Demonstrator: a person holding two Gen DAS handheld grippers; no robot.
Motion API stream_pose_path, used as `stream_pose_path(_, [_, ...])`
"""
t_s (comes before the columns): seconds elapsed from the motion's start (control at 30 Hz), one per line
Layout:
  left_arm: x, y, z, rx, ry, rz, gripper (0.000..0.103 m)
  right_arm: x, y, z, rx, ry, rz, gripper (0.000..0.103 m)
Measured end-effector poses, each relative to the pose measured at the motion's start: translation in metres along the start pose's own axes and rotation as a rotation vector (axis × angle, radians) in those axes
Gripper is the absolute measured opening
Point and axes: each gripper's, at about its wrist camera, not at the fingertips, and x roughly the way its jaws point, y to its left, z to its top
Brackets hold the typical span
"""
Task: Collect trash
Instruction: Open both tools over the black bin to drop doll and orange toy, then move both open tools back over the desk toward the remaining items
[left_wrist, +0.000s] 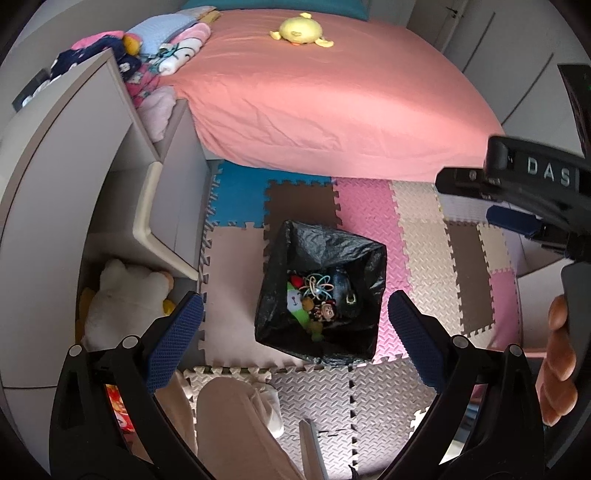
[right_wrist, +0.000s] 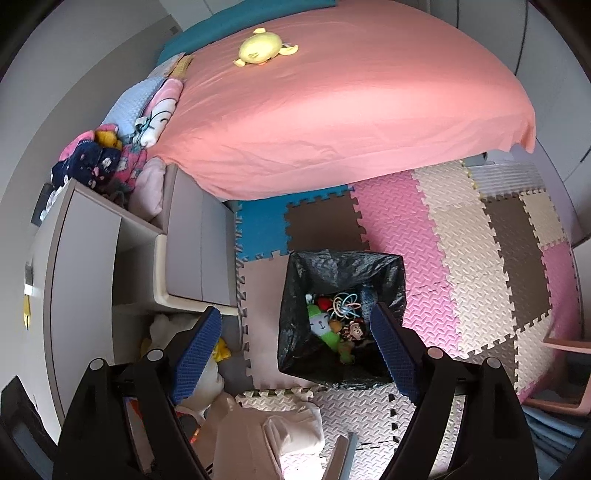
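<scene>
Both tools released above the bin.
Left tool and right tool spread wide, nothing between pads. Bin with black liner sits on the foam mat just below the bed; small toys lie inside the bin.

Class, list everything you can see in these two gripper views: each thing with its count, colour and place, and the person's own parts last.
Bin: one, black liner, on the floor mat by the bed.
Toys in bin: several, mixed colours, at the bottom.
Bed: one, pink sheet, far side.
Yellow plush: one, on the bed.
Folded clothes: a pile, pink, blue and navy, beside the bed.
Shelf unit: one, grey, left.
White plush: one, in the lower shelf.
Floor mat: foam tiles, pink, cream, brown, blue.
Left gripper: open, empty, above the bin.
Right gripper: open, empty, above the bin.
Hand: one, right edge.
</scene>
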Motion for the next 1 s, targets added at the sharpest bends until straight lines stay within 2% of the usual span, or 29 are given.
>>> stream_pose_path(0.33, [-0.026,0.063,0.010,-0.105,-0.049,0.006,0.097,-0.010,0.073,-0.002,-0.130,-0.018,0.024,0.083])
stream_pose_path(0.57, [-0.057,0.123,0.020,-0.188,-0.101,0.034,0.097,-0.015,0.156,-0.001,-0.254,-0.025,0.069,0.083])
stream_pose_path(0.8, [-0.095,0.192,0.026,-0.273,-0.190,0.107,0.097,-0.016,0.240,-0.004,-0.367,-0.019,0.118,0.083])
stream_pose_path(1.0, [-0.116,0.255,0.029,-0.356,-0.218,0.154,0.097,-0.006,0.312,-0.009,-0.458,0.005,0.152,0.083])
